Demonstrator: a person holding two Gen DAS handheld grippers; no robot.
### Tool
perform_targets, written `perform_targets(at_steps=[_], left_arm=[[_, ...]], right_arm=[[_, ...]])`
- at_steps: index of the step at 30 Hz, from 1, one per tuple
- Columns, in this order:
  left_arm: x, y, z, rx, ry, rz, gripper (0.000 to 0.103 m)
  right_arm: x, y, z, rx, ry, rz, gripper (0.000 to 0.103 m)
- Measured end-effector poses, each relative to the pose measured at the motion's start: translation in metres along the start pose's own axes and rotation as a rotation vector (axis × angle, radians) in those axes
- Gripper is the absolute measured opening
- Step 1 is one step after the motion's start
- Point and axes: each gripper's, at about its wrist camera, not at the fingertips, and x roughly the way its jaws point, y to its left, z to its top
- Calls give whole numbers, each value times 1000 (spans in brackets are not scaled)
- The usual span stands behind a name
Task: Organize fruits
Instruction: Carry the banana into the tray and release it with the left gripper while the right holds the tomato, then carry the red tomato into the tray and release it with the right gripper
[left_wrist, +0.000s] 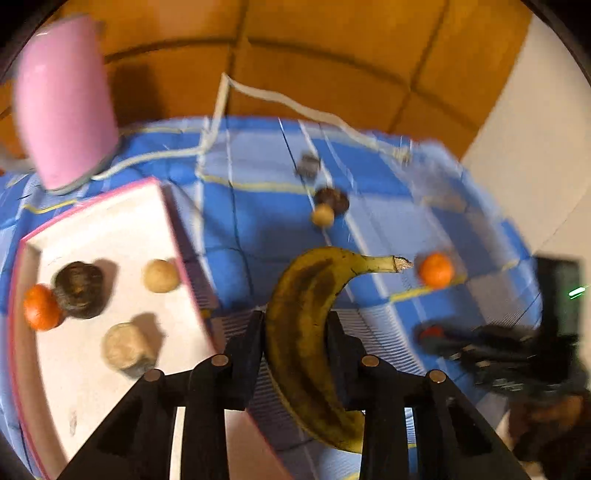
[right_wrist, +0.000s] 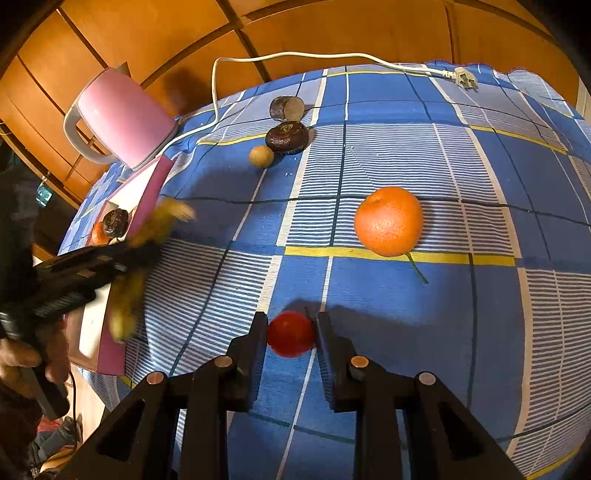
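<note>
A spotted yellow banana (left_wrist: 306, 295) is pinched between the fingers of my left gripper (left_wrist: 295, 325), which is shut on it above the tablecloth, beside the white tray (left_wrist: 92, 387). The tray has a pink rim and holds an orange (left_wrist: 41, 307), a dark fruit (left_wrist: 79, 290) and two pale round fruits. My right gripper (right_wrist: 291, 332) is shut on a small red fruit (right_wrist: 291, 334) low over the cloth. A large orange (right_wrist: 388, 221) lies ahead of it, to the right. In the right wrist view the left gripper and banana (right_wrist: 147, 236) are blurred at the left.
A pink kettle (right_wrist: 122, 118) stands at the table's back left, its white cord (right_wrist: 295, 55) and plug (right_wrist: 465, 77) trailing along the far edge. A dark fruit (right_wrist: 287, 137), a pale ball (right_wrist: 261, 156) and a cut piece (right_wrist: 287, 108) lie mid-table. Wooden panels rise behind.
</note>
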Motion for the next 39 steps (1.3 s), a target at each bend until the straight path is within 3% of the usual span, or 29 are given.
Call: perform_targets(at_steps=[3,8,12,14,23,26,29,39], left_arm=[[-30,21,-6,-96,-63,-1,32],[-69,72,-31,-268,-116,78,32],[-79,115,-53,-387,-103,155,32],[-74,131,-60,-422,-57,208,32],[-52,162,-47,-437,-25,346,34],[-56,163,-46,-455,-63,351,50],[-70,154,-44,-428,-127,389,56],[-88,123,-62,-416,-167,393,61]], right_arm=[[0,1,0,-6,1,-7,26],[1,4,0,-16,0,-21,26],[1,5,1,-20,1,-30,26],[2,6,1,-20,2,-36,26],[4,9,2,-32,11,-58,26],[4,9,3,-31,14,-62,26],[5,10,4,-30,15,-67,26],[5,13,4,-40,13,-80,26]])
